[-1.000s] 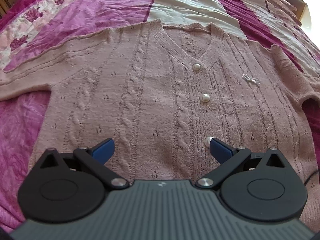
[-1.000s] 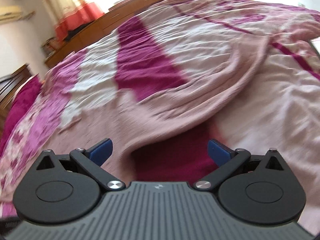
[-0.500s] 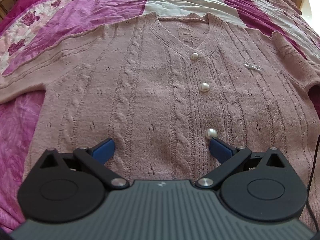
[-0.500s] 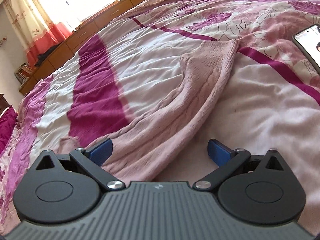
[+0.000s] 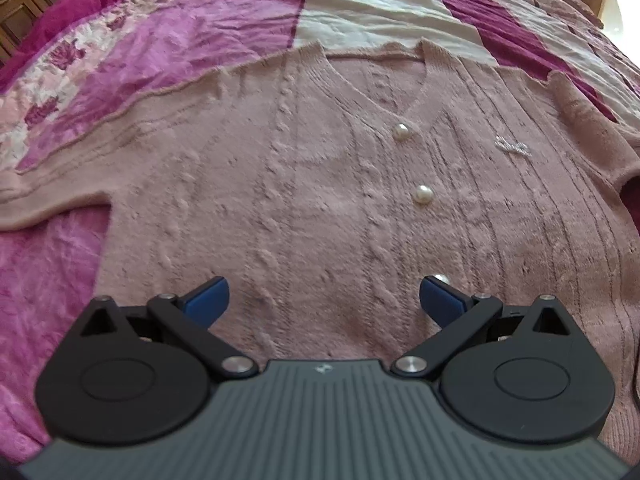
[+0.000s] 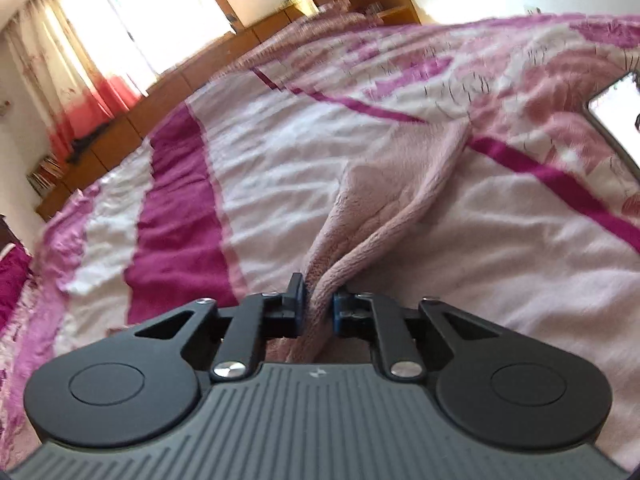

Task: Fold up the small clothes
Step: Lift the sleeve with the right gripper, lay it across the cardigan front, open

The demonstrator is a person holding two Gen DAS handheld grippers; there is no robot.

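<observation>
A dusty pink cable-knit cardigan with pearl buttons lies flat, front up, on the bed. In the left wrist view my left gripper is open and empty, hovering over the cardigan's lower front. Its left sleeve stretches out to the left. In the right wrist view my right gripper is shut on the cardigan's right sleeve, bunched between the blue pads. The rest of the sleeve trails away across the bedspread.
The bedspread is pink, magenta and cream, with wrinkles. A phone lies on the bed at the right edge of the right wrist view. Wooden cabinets and curtained windows stand behind the bed.
My right gripper has moved in along the right sleeve and closed on it; it was open before. My left gripper stays open over the cardigan and has shifted only slightly.
</observation>
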